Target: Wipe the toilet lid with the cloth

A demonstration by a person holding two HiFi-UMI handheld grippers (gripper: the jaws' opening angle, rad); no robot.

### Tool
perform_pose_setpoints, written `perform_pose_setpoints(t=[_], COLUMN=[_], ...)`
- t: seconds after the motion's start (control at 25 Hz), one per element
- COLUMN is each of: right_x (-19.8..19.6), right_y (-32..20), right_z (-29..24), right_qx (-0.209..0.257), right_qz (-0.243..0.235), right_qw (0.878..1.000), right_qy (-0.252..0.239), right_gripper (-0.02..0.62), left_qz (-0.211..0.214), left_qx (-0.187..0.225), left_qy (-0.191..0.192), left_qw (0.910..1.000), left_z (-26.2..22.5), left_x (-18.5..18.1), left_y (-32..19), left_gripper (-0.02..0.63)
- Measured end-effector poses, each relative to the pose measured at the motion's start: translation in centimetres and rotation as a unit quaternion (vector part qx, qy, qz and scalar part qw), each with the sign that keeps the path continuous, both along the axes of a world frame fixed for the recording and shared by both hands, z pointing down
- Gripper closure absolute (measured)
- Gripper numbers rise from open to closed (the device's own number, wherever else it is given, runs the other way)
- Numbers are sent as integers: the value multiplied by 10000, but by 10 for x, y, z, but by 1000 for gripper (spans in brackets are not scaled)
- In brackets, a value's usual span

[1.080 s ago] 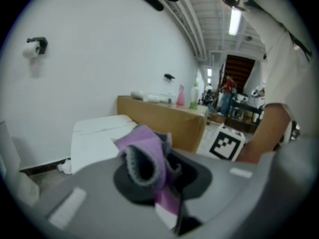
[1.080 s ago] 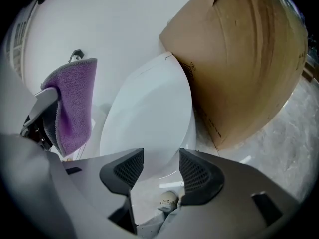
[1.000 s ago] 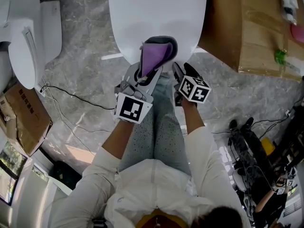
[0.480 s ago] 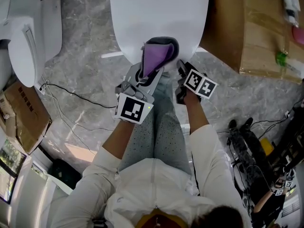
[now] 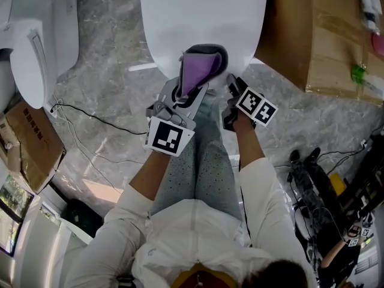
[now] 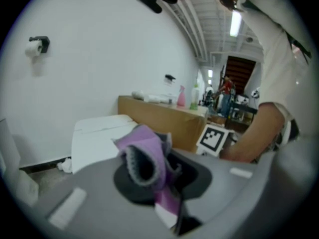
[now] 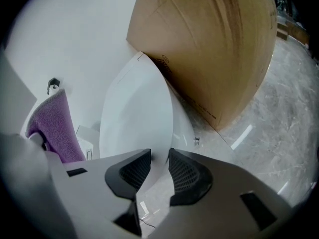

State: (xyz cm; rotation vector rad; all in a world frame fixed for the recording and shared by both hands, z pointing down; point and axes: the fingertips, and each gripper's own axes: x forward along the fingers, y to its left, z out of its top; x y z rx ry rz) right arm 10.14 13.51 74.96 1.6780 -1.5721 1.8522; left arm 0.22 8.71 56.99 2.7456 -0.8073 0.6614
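Observation:
The white toilet lid (image 5: 204,17) lies closed at the top of the head view, and the right gripper view shows the toilet lid (image 7: 134,118) too. My left gripper (image 5: 193,83) is shut on a purple cloth (image 5: 201,66) with a grey edge, held at the lid's near rim. In the left gripper view the cloth (image 6: 144,156) bunches up between the jaws of the left gripper (image 6: 152,178). My right gripper (image 5: 231,92) hovers just right of the cloth by the lid's edge. The jaws of the right gripper (image 7: 159,171) have just been closing; a narrow gap remains with nothing in it.
A large cardboard box (image 5: 324,35) stands right of the toilet, close to the right gripper. A second white toilet (image 5: 36,47) and a smaller box (image 5: 30,149) sit at the left. A black cable (image 5: 90,122) crosses the marble floor. Dark equipment (image 5: 318,191) is at lower right.
The right gripper has rolled and shifted slightly right, and its jaws have narrowed. The left gripper and the cloth have stayed in place.

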Motion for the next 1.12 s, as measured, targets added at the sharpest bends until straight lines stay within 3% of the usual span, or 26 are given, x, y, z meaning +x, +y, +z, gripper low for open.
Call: perform_pose_setpoints(t=[0.28, 1.12], right_x=[1, 10], right_y=[1, -24], right_z=[-23, -155], right_qx=[141, 439], right_qz=[238, 474], right_qw=[9996, 9977], right_qy=[-77, -203], right_gripper=[483, 505], left_qz=[0, -471], left_qx=[43, 559], left_qy=[8, 177], left_qw=[10000, 9972], left_z=[-7, -105], left_x=[-4, -22], left_y=[0, -17], left_gripper=[557, 557])
